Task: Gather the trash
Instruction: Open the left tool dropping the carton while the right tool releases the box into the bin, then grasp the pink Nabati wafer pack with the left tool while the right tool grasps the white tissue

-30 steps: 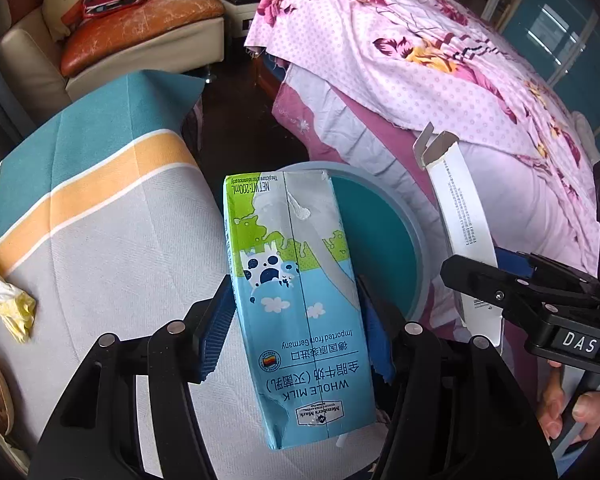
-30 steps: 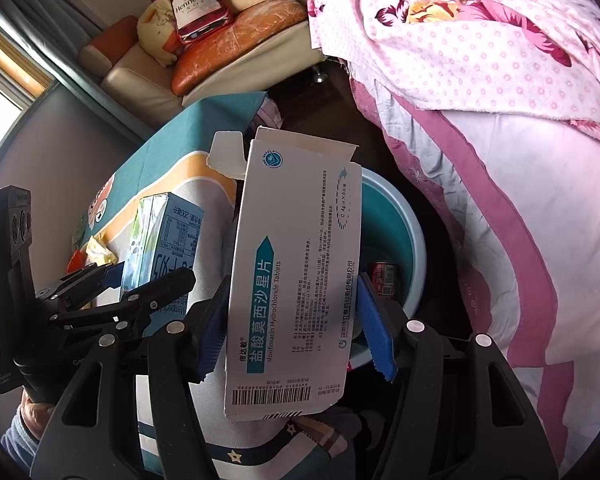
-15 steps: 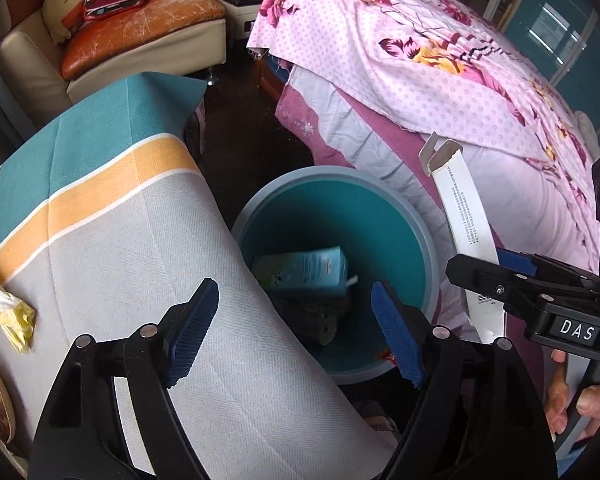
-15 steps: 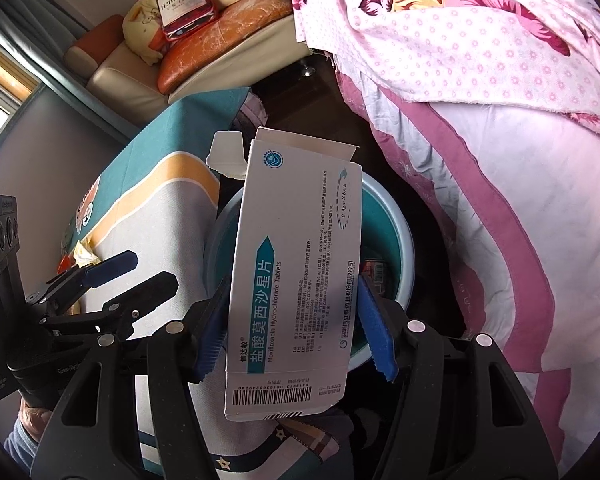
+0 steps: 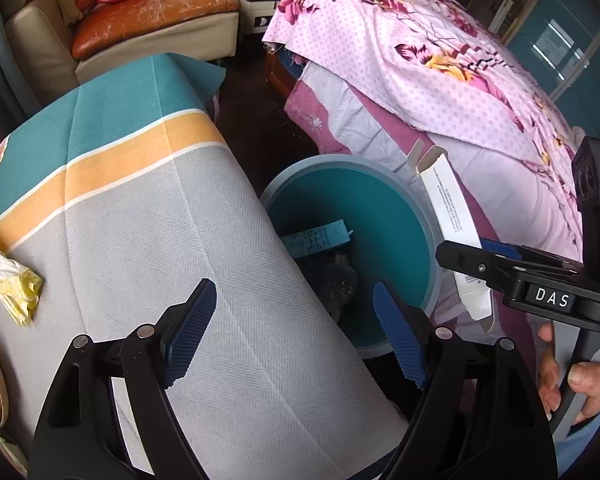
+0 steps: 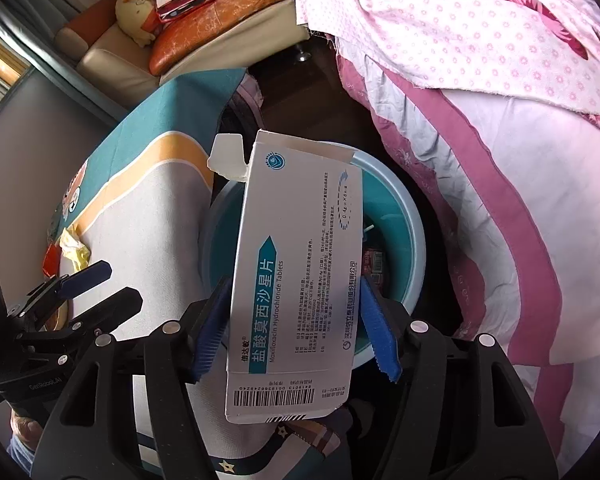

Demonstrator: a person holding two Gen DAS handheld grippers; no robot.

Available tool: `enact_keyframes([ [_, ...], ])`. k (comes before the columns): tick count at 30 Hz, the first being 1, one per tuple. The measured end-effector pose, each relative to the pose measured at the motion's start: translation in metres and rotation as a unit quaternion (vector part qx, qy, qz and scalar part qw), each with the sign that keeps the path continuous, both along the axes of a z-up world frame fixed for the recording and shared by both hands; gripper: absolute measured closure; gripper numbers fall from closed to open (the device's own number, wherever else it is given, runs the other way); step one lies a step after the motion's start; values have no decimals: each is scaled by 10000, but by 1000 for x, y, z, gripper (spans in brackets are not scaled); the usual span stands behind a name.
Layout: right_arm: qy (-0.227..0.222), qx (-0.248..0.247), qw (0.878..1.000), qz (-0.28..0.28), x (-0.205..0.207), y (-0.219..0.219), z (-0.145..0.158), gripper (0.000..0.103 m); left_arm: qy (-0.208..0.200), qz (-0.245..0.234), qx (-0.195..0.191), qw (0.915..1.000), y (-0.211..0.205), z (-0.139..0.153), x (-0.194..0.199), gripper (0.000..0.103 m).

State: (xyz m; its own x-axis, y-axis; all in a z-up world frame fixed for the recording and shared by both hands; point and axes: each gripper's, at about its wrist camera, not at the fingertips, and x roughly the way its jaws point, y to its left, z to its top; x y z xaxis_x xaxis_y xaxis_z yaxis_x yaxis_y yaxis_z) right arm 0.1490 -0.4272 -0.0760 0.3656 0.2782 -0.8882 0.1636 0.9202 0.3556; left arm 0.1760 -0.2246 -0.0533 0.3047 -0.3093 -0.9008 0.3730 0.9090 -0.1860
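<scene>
Dropped from the left gripper (image 5: pixel 294 334), the milk carton (image 5: pixel 320 236) now lies inside the teal bin (image 5: pixel 384 216); 1 second ago it stood clamped upright between those blue pads. Its jaws have just been opening and stand wide with nothing between them, straddling the edge of the striped tablecloth (image 5: pixel 148 216) beside the bin's rim. That view has also slid sideways, so the bin sits further right in it than before.

Above the bin, the right gripper (image 6: pixel 296 320) holds the white medicine box (image 6: pixel 296 280) upright by its 2 long sides, the torn flap end up and the barcode end down. Its jaws have just been opening a little, yet the box still sits between the pads; the left pad (image 6: pixel 210 332) looks to touch the box edge, and the grip seems to be loosening. The box hangs over the near part of the bin's mouth, with the rim (image 6: pixel 416 240) showing to its right.

Step in hand, as I judge it: 1 piece is binned and the 2nd is on the point of release. What comes next needs the right jaws to part fully while the box is over the bin's opening, not its rim, so it falls clear. On the tablecloth, well away from the bin, a crumpled yellow wrapper (image 5: pixel 10 280) remains, a likely target for the free left gripper.
</scene>
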Motion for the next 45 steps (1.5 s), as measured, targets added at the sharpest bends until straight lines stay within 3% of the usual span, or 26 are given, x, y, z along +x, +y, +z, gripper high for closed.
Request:
enact_keyframes([
  [15,127,-263,9995,112,2,23,11,34,82,302,-252,9992,44,3,-9,21],
  [18,115,-315,9993,145,-1,30,17,30,-18,367,-280,9989,54,8,-15,11],
  [29,110,-469,9981,391,-22,66,39,27,-104,502,-340,9981,96,22,-46,11],
  [45,241,-459,9884,1430,-67,184,50,26,-395,772,3,9962,207,44,-121,11],
])
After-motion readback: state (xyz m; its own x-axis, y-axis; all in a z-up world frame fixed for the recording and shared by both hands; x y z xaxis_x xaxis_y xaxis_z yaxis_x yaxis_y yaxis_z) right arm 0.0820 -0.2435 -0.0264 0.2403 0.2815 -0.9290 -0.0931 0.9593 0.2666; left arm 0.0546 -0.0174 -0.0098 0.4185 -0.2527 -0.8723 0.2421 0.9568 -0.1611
